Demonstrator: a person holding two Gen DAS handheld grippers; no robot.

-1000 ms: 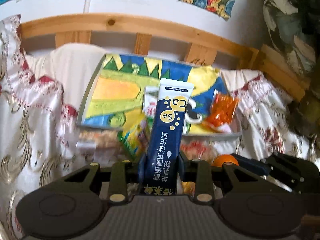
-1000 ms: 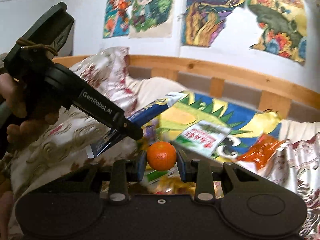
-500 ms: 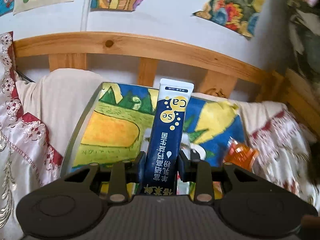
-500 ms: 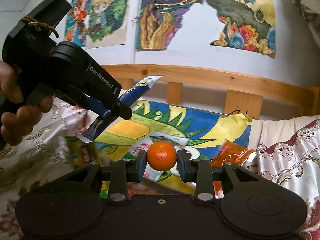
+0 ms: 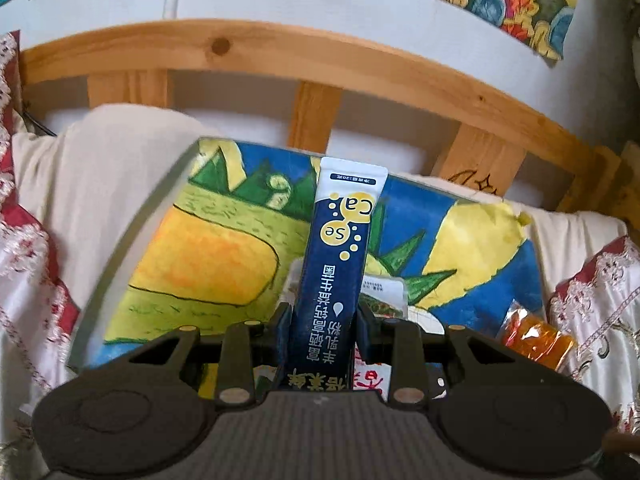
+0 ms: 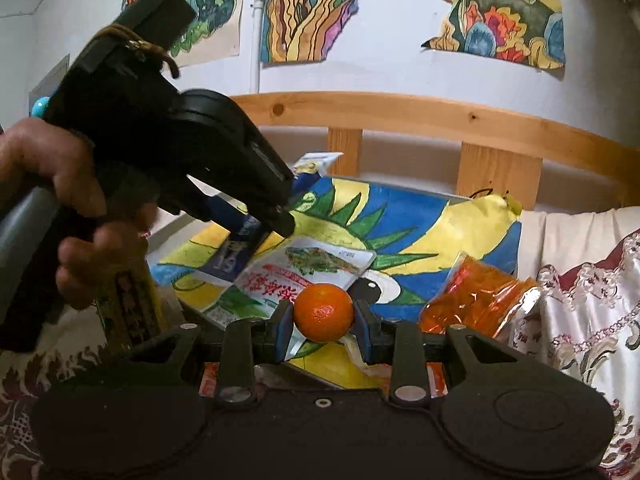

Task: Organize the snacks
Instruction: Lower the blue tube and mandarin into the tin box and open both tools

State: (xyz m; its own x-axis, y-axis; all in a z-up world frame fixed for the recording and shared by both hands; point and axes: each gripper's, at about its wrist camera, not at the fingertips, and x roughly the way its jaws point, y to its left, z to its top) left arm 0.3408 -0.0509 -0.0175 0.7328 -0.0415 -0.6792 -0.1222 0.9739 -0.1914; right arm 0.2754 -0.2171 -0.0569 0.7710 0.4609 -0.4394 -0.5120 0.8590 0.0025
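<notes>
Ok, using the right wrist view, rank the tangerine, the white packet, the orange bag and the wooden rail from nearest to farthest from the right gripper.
1. tangerine: held between the fingers of the right gripper.
2. white packet: just behind, slightly left, lying on the painted tray.
3. orange bag: off to the right, at the tray's edge.
4. wooden rail: farthest, across the back by the wall.

We note a wooden bed rail [image 5: 360, 68] running along a white wall [image 5: 320, 4]. Colourful painted posters [image 6: 320, 8] hang on that wall. A cream cushion [image 5: 108, 168] rests against the rail. A white and red patterned satin cloth [image 6: 592, 304] drapes the bed at both sides.
</notes>
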